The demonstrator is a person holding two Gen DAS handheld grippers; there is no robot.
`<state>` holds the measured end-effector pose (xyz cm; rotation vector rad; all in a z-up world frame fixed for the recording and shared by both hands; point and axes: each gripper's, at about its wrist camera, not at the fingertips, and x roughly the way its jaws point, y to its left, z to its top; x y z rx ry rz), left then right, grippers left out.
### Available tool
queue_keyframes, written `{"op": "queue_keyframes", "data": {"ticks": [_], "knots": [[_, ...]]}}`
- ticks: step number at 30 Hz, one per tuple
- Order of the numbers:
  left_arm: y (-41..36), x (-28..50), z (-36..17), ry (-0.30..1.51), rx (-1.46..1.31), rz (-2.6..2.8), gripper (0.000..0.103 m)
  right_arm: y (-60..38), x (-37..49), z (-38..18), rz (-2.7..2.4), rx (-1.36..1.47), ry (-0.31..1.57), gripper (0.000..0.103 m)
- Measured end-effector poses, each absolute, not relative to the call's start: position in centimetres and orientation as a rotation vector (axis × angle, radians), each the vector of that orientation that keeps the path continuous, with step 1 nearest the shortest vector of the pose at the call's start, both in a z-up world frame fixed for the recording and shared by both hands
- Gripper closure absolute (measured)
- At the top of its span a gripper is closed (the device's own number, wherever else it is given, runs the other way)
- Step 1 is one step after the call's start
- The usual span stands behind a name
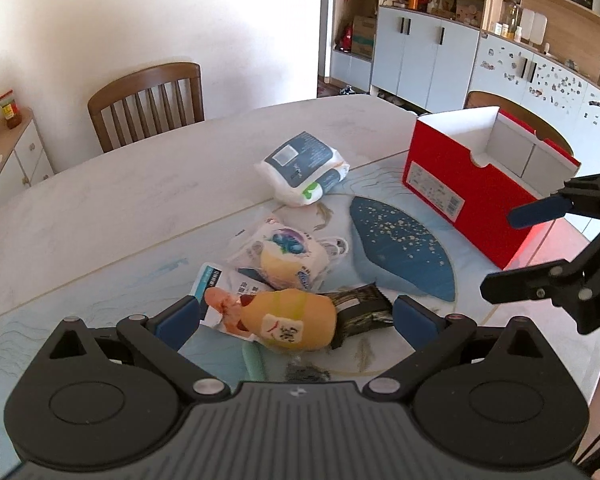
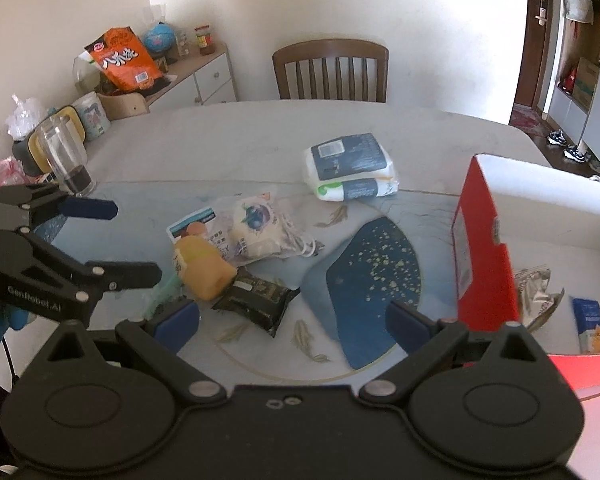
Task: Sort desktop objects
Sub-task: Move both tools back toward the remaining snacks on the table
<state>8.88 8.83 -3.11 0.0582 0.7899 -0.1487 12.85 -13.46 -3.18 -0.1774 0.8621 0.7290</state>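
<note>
We hold the left gripper (image 1: 296, 320) low over the table (image 1: 140, 184), jaws wide apart and gripping nothing; the yellow toy bottle (image 1: 300, 320) lies on its side between the fingers, long axis running left to right, its pink neck pointing left. A dark packet (image 1: 360, 312) lies just right of it, touching its base, and a bun pack (image 1: 284, 256) sits just beyond. Farther off lies a tissue pack (image 1: 300, 168). The red box (image 1: 472, 184) stands open at far right. Our right gripper (image 2: 292, 322) hovers near the box, also wide open and empty.
</note>
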Motion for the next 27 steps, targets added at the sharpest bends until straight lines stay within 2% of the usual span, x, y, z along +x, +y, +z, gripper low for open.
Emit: {"op": "queue_keyframes", "data": {"ticks": [14,27], "knots": [[9.2,10.3,-6.2,0.802,0.096,-0.183,0.0,-10.4,13.1,-5.8,0.885,-0.347,0.763,0.006],[9.5,12.4,-9.0,0.808,0.093,-0.19,0.0,-8.1,14.8,-9.7,0.982,-0.455,0.769,0.017]]}}
